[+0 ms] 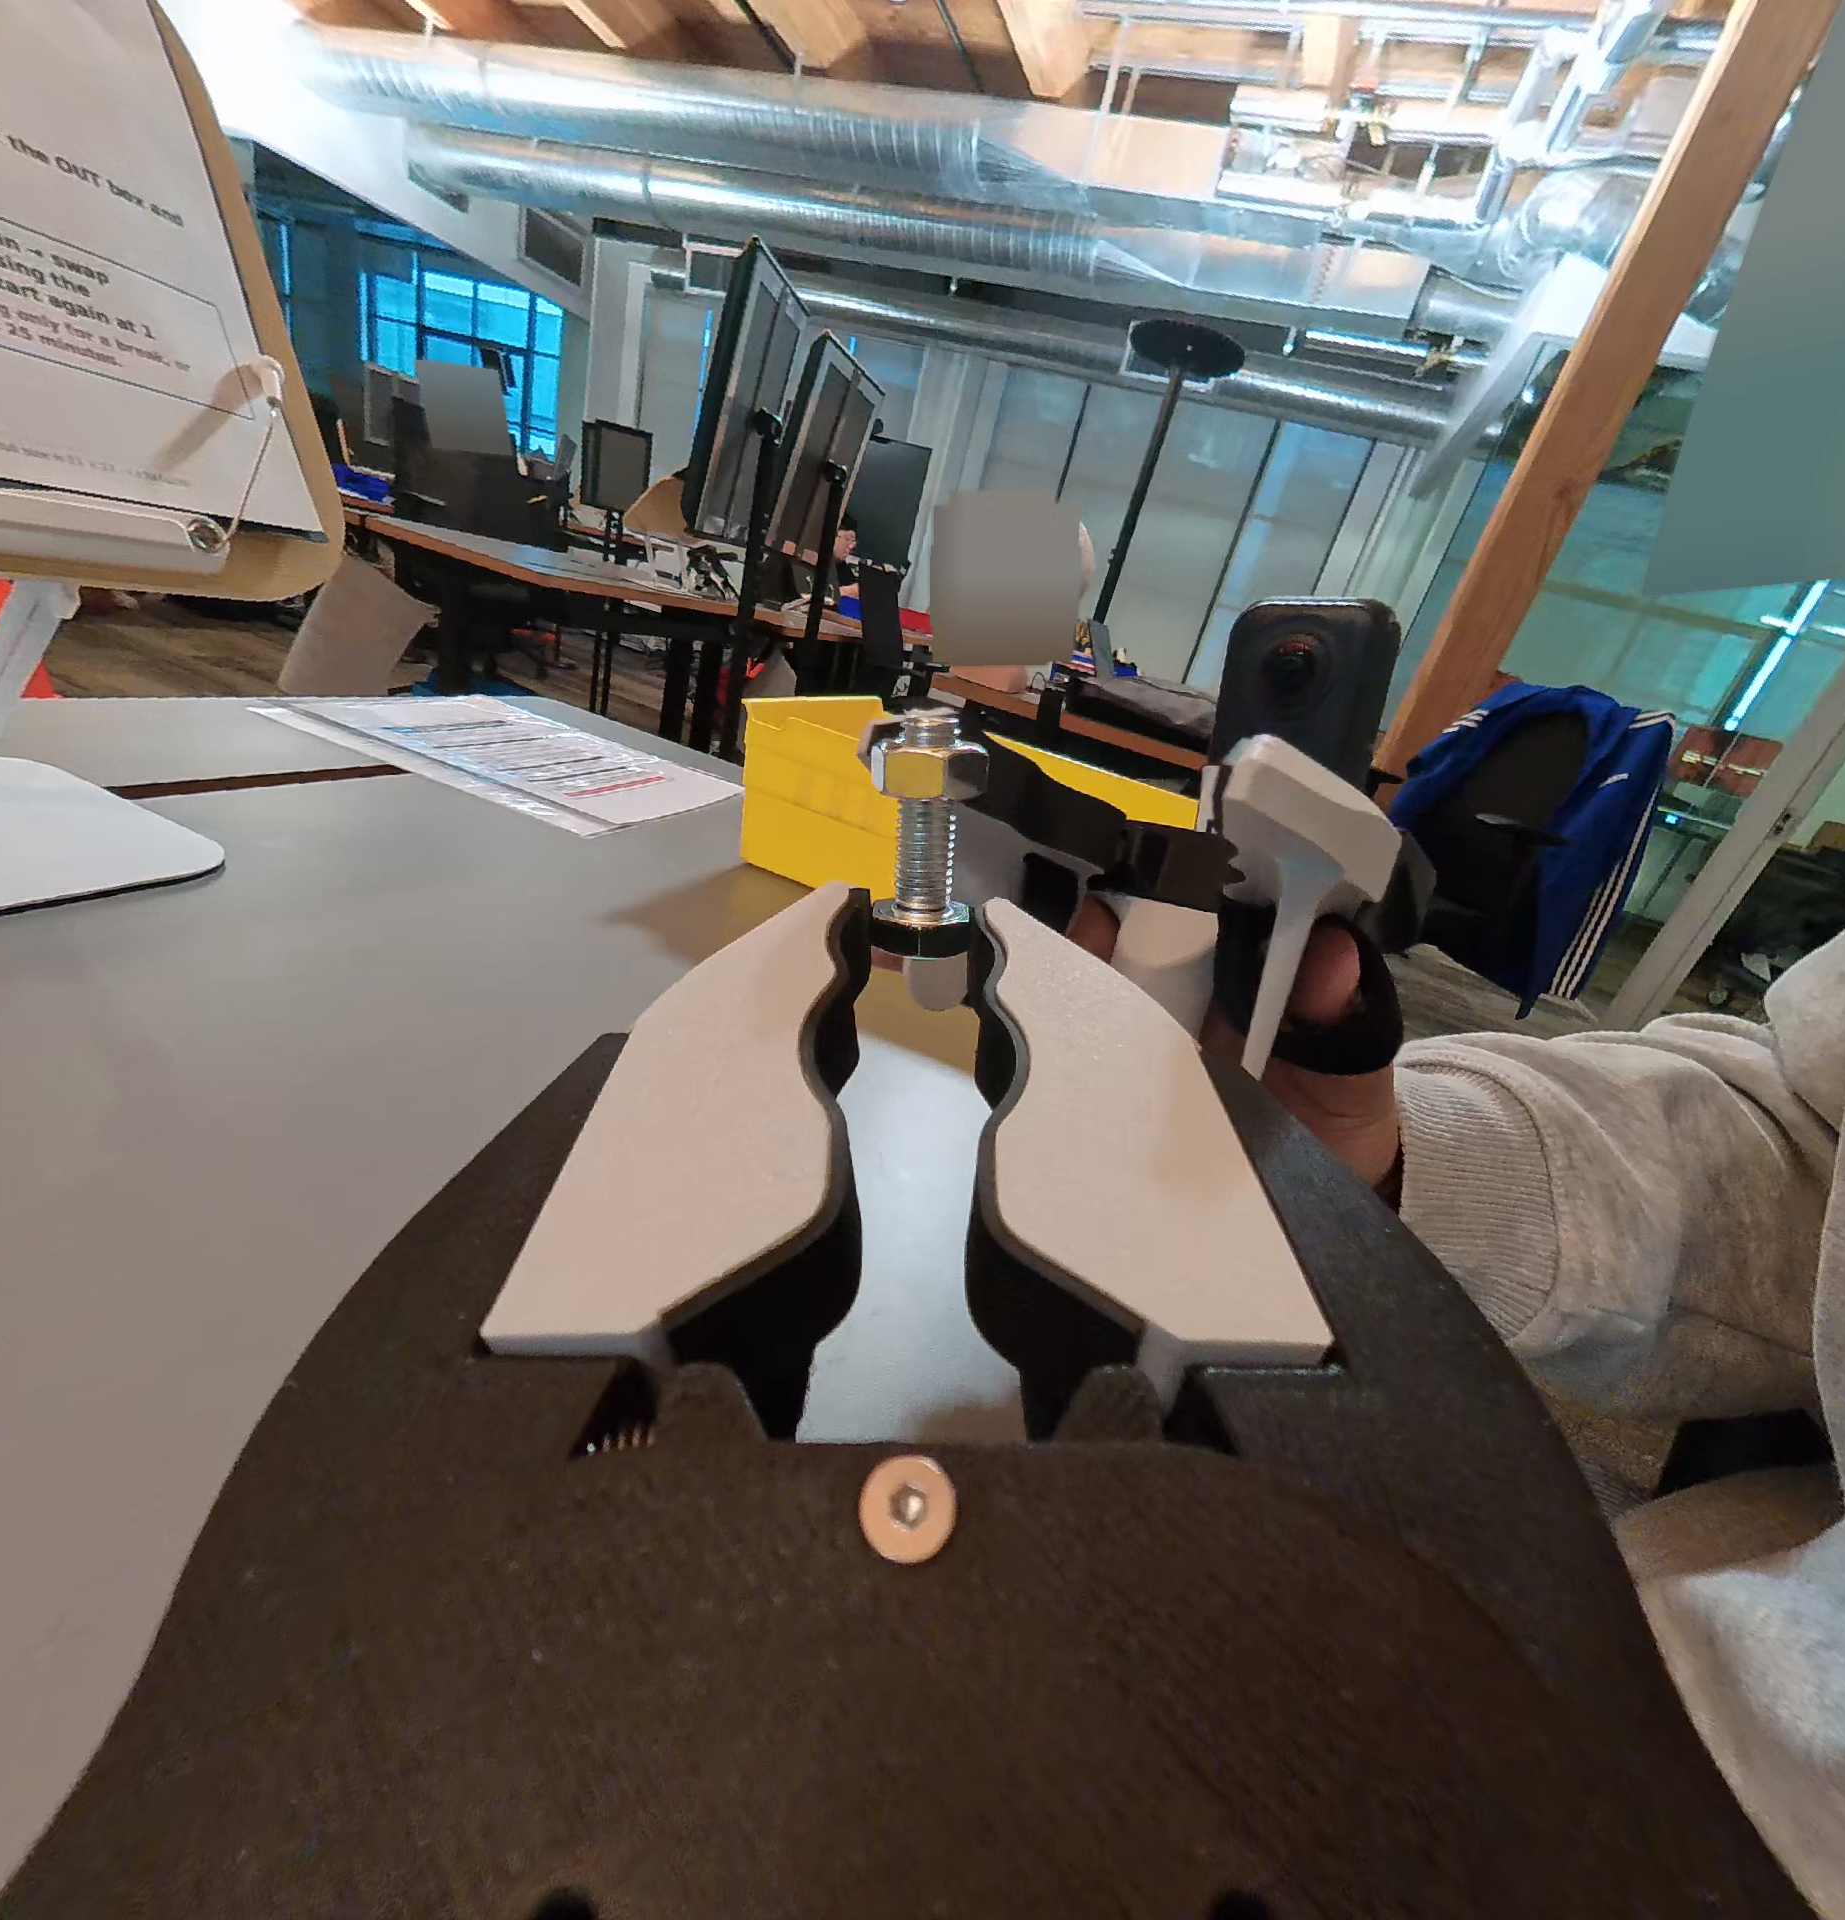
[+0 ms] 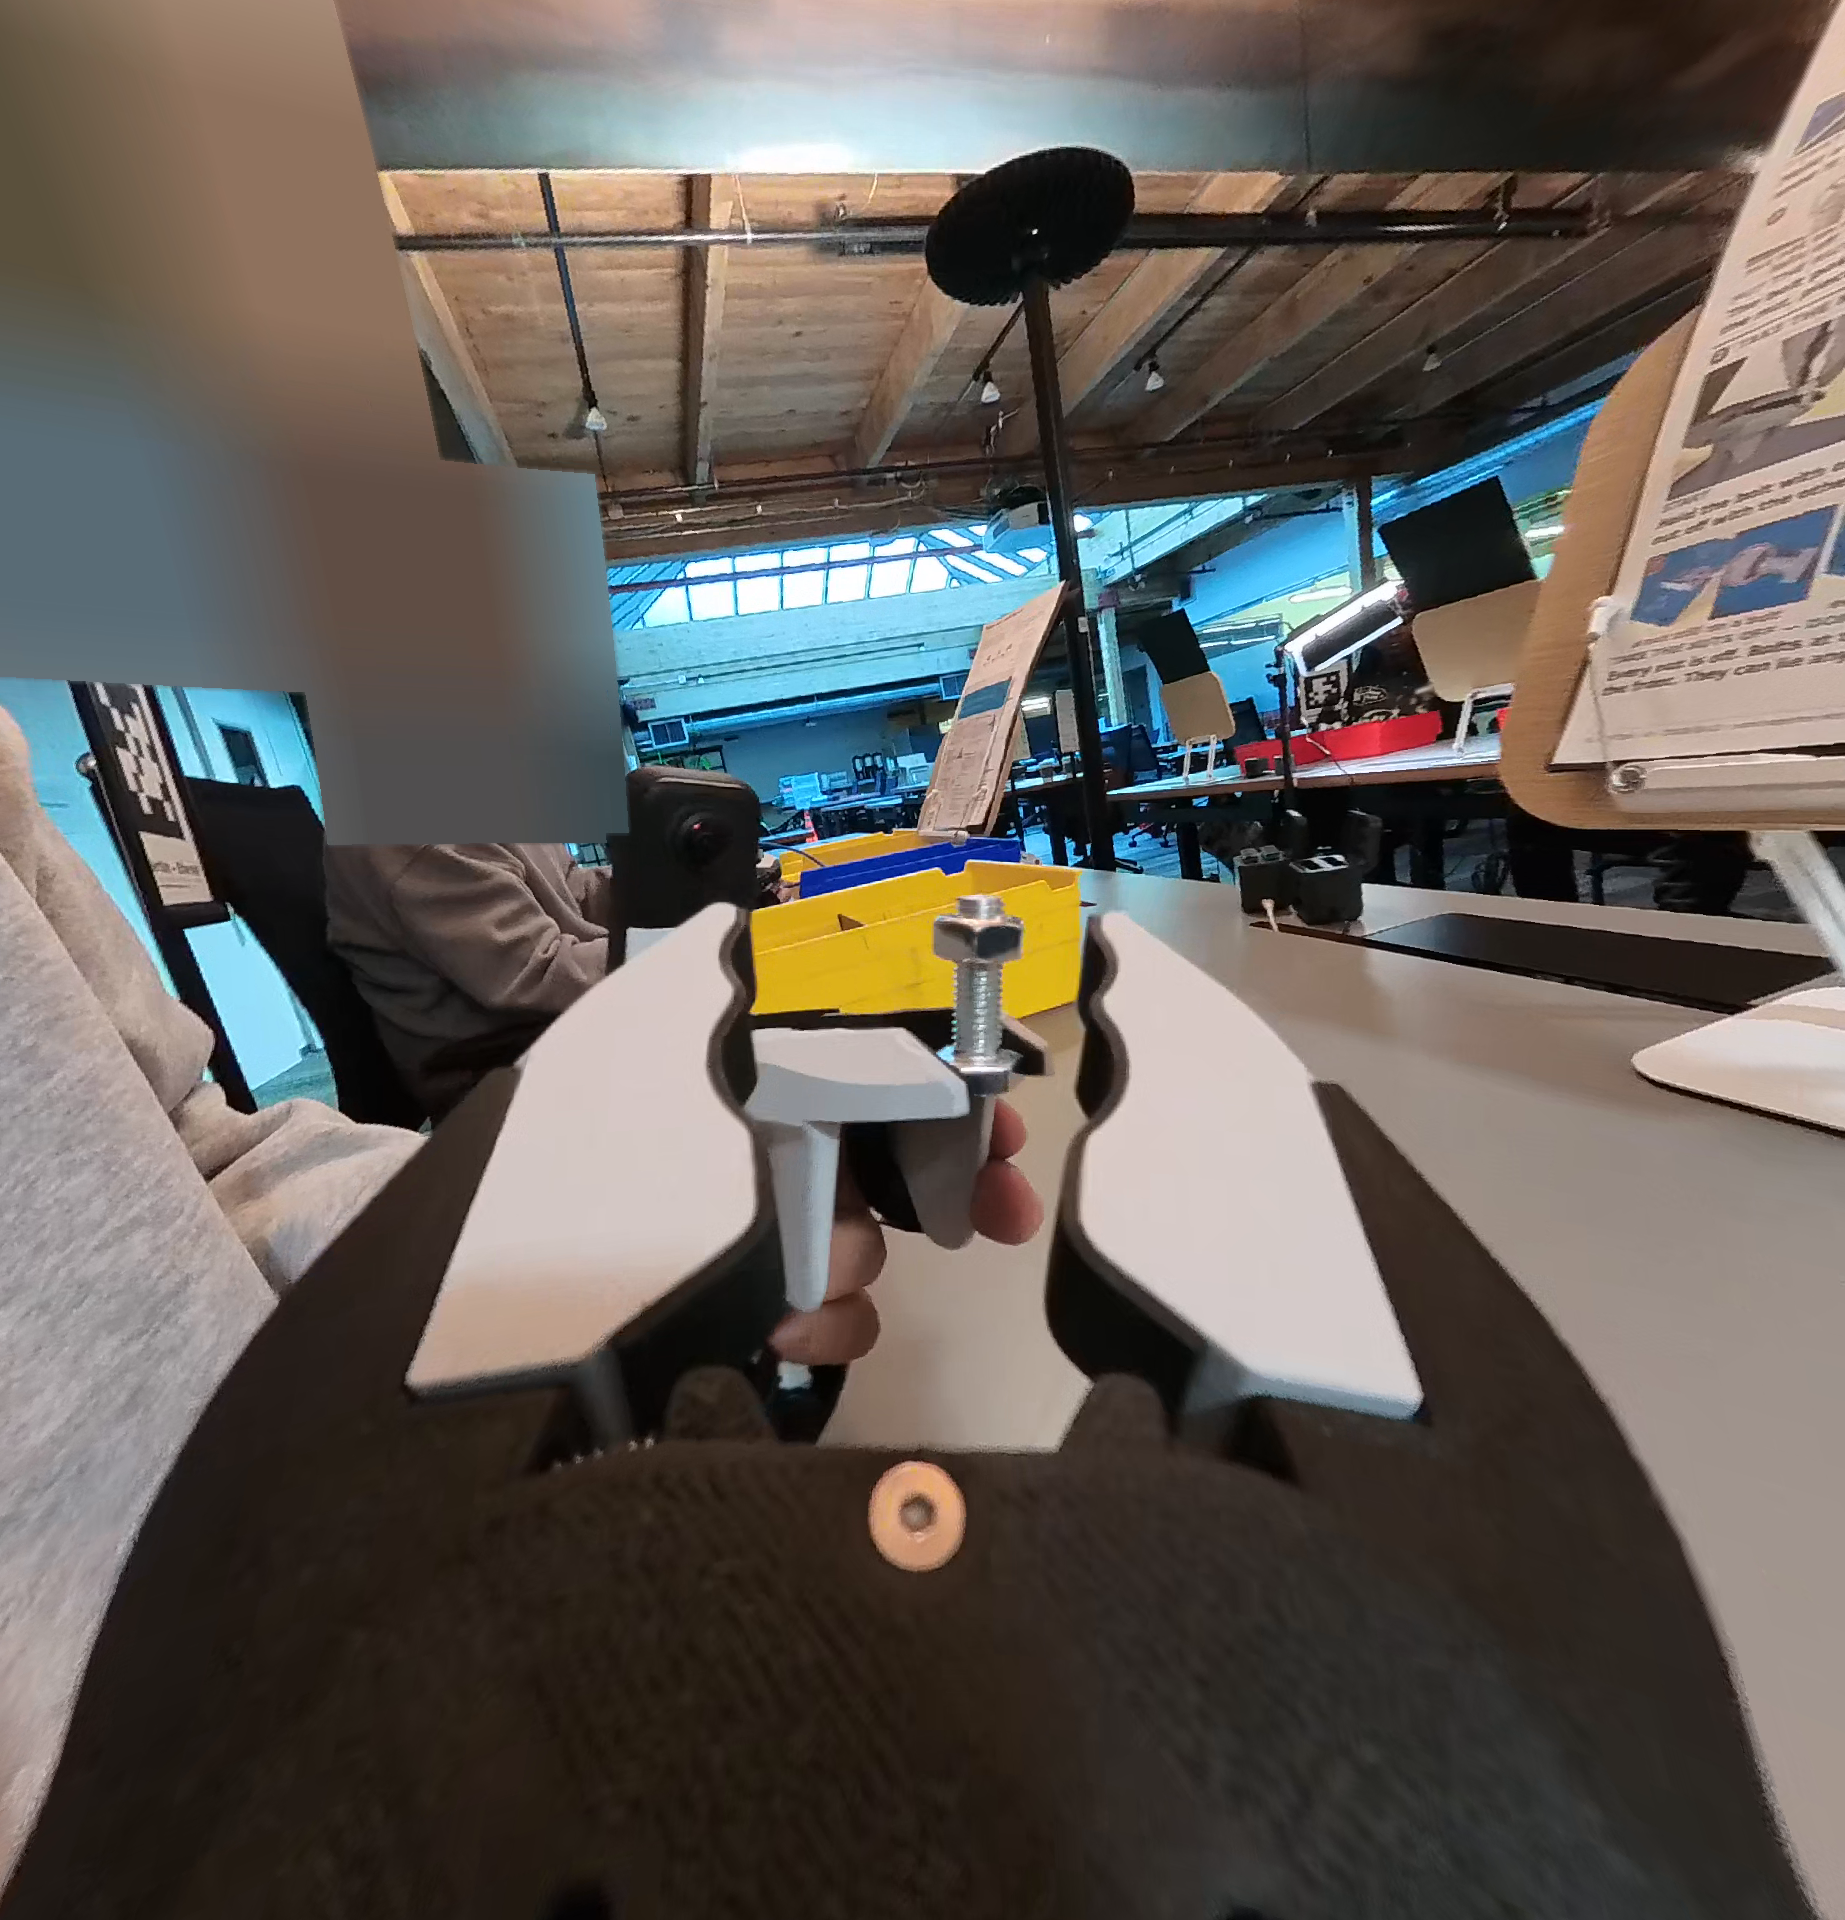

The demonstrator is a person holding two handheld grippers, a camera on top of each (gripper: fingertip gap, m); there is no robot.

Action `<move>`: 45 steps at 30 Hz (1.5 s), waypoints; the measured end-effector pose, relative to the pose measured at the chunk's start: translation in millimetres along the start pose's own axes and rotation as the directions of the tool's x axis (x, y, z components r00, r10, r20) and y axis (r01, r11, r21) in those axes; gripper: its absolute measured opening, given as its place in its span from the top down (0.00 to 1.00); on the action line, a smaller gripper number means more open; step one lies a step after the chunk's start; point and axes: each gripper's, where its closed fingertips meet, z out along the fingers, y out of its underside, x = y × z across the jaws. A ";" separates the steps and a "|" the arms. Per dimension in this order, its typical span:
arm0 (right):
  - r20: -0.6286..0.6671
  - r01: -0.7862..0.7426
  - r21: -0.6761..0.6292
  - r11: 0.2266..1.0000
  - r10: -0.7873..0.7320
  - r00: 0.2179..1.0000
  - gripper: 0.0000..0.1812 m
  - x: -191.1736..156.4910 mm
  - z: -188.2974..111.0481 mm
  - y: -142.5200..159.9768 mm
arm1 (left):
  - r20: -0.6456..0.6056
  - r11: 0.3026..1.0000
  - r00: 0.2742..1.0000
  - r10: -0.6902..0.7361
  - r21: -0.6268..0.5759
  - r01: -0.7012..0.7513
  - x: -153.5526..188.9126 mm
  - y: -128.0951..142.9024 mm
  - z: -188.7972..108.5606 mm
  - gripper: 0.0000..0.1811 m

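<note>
Left tongs (image 1: 918,935) clamped on bolt (image 1: 926,831) head, upright above desk (image 1: 378,1039). Right tongs (image 2: 913,956) spread, gripping nothing, near nut (image 2: 978,938). Best kept steady.

Above the grey table's (image 2: 1520,1195) bare middle the way lies open, hemmed by the yellow bin (image 2: 897,940) at its far edge, the white document stand (image 1: 56,831) (left side) and the upright bolt (image 1: 920,831).

Bright, even indoor light, soft shadows, strong fisheye bending at edges.
</note>
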 end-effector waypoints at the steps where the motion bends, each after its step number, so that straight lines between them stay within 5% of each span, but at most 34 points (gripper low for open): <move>1: 0.019 -0.010 -0.004 1.000 0.010 1.000 0.68 -3.0 0.6 0.9 | 0.002 1.000 1.000 -0.001 0.000 0.001 -0.6 -0.1 -0.1 0.90; 8: 0.062 -0.086 -0.001 0.996 0.086 0.994 0.77 -5.7 -2.2 -1.9 | 0.030 1.000 0.999 -0.018 -0.003 0.018 -7.1 0.9 -1.0 0.90; 21: 0.021 -0.053 -0.015 0.998 0.053 0.998 0.70 -0.7 -0.8 1.4 | 0.003 1.000 1.000 -0.003 -0.015 0.003 -0.6 3.2 1.3 0.90; 27: 0.032 -0.070 -0.059 0.996 0.072 0.997 0.91 -0.1 -7.2 0.0 | 0.012 1.000 1.000 -0.014 -0.005 0.014 -3.1 1.5 0.3 0.90; 33: -0.012 -0.099 0.009 0.995 0.100 0.995 0.84 11.5 -10.9 -7.6 | 0.008 1.000 1.000 -0.012 -0.006 0.012 -1.5 1.7 0.8 0.90; 45: 0.003 -0.059 -0.057 0.997 0.060 0.998 0.81 4.3 -3.3 5.7 | -0.009 1.000 1.000 -0.012 -0.002 0.012 1.6 1.1 1.3 0.90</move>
